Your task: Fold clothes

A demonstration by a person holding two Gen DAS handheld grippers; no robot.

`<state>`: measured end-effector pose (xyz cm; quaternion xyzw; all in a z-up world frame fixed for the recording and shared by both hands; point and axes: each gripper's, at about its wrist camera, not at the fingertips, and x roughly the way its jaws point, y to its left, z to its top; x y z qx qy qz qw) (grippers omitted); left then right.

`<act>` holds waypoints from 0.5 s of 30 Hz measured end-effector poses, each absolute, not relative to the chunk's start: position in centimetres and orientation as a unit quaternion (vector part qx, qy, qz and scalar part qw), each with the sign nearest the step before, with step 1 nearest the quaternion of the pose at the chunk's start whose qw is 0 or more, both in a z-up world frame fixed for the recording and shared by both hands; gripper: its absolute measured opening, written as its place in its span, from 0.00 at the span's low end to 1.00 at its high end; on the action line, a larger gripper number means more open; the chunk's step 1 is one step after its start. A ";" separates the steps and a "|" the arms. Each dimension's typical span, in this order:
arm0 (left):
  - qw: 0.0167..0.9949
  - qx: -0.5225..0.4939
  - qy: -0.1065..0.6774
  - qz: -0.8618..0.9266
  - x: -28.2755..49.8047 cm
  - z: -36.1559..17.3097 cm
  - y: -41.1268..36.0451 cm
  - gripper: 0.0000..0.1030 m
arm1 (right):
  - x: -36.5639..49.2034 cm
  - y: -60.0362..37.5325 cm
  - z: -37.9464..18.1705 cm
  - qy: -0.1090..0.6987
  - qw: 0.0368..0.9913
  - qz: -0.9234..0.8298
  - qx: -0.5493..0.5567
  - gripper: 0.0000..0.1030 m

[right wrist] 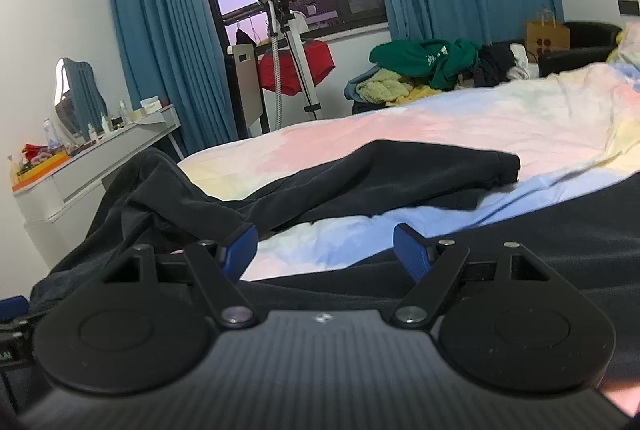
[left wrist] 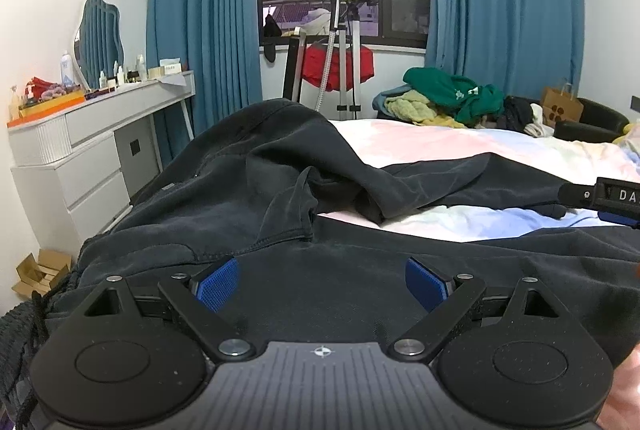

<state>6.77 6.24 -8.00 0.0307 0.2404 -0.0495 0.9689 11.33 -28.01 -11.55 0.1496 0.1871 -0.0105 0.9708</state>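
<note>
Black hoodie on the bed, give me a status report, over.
Left gripper open, right gripper open, both empty. Black hoodie spread rumpled on bed, unfolded. Nothing in the way.

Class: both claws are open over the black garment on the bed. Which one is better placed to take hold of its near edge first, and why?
Probably the left claw: the black garment fills its gap. The right claw mostly frames bare bedsheet.
</note>
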 end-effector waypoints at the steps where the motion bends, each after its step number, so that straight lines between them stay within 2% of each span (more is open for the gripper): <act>1: 0.968 0.028 0.243 -0.049 6.8 -8.1 6.3 0.89 | 11.3 -28.2 -11.6 0.189 0.969 -0.011 0.156 0.75; 7: 0.963 -0.007 0.266 -0.041 7.3 -8.6 7.1 0.89 | 10.4 -29.3 -11.6 0.192 0.961 -0.023 0.197 0.75; 15: 0.966 0.019 0.257 -0.018 7.3 -9.2 6.9 0.89 | 10.6 -32.0 -11.8 0.192 0.943 -0.039 0.268 0.75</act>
